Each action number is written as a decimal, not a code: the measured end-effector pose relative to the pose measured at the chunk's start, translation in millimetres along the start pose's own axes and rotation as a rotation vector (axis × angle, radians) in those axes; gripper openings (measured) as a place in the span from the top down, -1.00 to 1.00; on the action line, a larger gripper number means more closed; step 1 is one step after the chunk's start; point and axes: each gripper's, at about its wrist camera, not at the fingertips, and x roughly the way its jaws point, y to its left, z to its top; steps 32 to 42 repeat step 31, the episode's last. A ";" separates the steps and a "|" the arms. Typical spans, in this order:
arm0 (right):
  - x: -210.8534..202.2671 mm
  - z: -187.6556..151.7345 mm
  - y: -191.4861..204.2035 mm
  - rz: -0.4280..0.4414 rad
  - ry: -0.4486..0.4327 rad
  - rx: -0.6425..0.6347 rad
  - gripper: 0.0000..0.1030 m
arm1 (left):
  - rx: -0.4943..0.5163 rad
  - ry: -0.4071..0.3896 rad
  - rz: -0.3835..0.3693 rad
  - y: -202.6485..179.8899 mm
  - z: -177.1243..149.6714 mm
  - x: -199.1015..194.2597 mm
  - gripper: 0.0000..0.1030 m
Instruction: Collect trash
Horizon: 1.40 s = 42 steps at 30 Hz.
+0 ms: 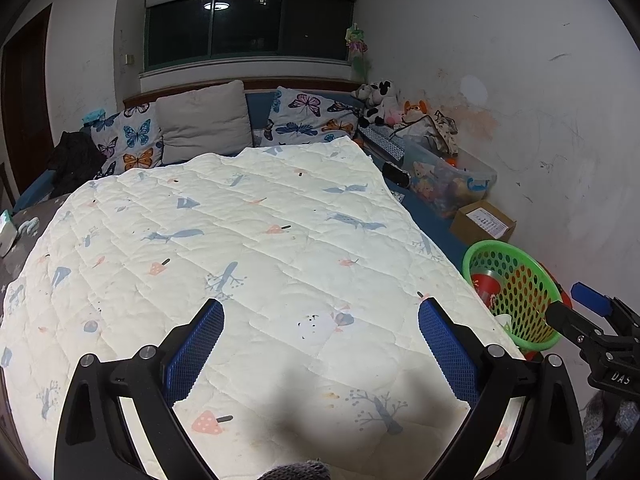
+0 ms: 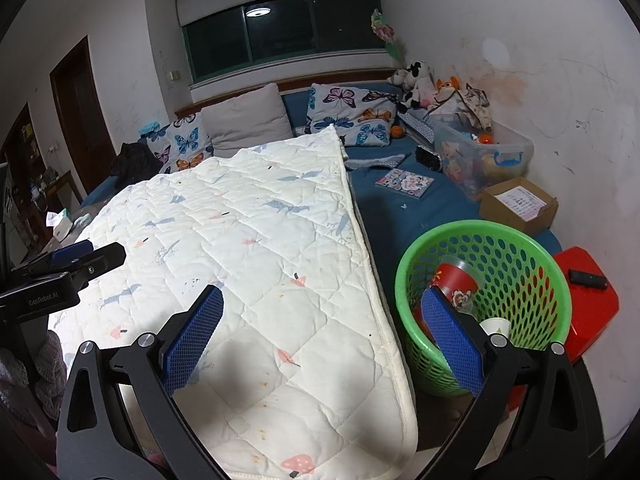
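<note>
A green perforated basket [image 2: 520,264] stands on the bed's right side, right of the white quilt [image 2: 256,264]. It holds a red printed cup [image 2: 454,276] and a small white paper cup [image 2: 495,326]. The basket also shows in the left wrist view [image 1: 516,292]. My right gripper [image 2: 322,300] is open and empty, its right finger over the basket's near rim. My left gripper [image 1: 320,312] is open and empty above the quilt [image 1: 240,240]. The right gripper's tip [image 1: 576,312] shows at the right edge of the left wrist view, beside the basket.
A red stool [image 2: 588,304] with a black remote [image 2: 588,279] stands right of the basket. Behind are a cardboard box [image 2: 518,204], a clear toy bin [image 2: 480,156], a picture book [image 2: 404,182], pillows and plush toys. A tissue box [image 2: 60,222] lies far left.
</note>
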 end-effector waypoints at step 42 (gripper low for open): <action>5.7 -5.3 5.9 0.011 0.009 -0.002 -0.91 | -0.017 0.015 0.011 3.2 -3.1 2.7 -0.83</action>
